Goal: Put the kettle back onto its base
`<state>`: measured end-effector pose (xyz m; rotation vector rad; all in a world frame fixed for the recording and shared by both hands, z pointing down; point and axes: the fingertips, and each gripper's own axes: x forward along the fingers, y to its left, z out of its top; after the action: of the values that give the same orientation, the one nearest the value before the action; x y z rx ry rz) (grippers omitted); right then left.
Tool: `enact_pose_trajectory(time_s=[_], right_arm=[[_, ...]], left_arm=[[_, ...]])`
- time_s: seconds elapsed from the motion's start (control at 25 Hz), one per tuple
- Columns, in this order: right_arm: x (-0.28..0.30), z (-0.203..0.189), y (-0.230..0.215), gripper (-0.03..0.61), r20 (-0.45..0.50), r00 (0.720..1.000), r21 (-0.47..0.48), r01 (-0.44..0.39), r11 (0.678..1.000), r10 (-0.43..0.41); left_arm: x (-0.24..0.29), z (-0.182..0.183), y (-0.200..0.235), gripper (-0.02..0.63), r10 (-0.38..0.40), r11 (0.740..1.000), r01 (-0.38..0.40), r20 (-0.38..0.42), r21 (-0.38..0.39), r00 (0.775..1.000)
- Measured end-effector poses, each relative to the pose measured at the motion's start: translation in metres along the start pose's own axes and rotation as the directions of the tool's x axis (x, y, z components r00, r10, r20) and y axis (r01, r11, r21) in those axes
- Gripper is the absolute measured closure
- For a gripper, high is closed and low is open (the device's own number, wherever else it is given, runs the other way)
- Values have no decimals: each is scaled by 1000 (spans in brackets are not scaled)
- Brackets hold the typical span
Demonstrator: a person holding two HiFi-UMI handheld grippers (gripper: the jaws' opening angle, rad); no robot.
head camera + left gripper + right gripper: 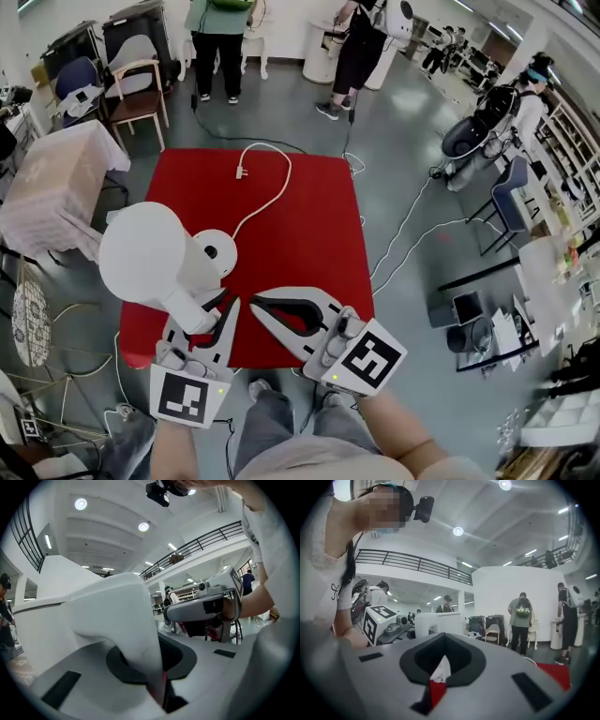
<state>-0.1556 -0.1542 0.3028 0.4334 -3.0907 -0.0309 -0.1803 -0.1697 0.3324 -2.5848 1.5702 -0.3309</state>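
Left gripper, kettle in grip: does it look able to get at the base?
Probably yes. The left gripper is shut on the kettle by its handle, and the base lies close beside it on the red table, nothing between them.

White kettle off its base, gripped by the handle.

Rounded white body with a smooth domed top, seen from above, held over the left part of the red-covered bench and overlapping the base's left edge in the head view; white handle pointing toward the near edge, clamped in the left tool. Round white base flat on the bench, dark dot at its centre, mostly uncovered; white cord curling away to a loose plug lying on the cloth.
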Motion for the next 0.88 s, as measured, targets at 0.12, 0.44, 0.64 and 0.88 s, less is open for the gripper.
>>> enact_pose_trajectory(time_s=[0.12,0.44,0.64,0.88], right_arm=[[9,-6,-9,571,-6,1000,8,15,1000,-15],[21,-31,-27,571,-28,999,42,48,998,-47],[29,-45,-39,571,-51,997,60,67,996,-64],[32,-57,-42,571,-63,996,68,73,995,-69]], left_arm=[[12,-9,11,571,-27,1000,27,1,-5,1000],[39,-34,25,571,-90,996,90,-12,-20,996],[56,-55,30,571,-122,992,121,-28,-28,992],[73,-79,29,568,-150,988,148,-39,-50,988]])
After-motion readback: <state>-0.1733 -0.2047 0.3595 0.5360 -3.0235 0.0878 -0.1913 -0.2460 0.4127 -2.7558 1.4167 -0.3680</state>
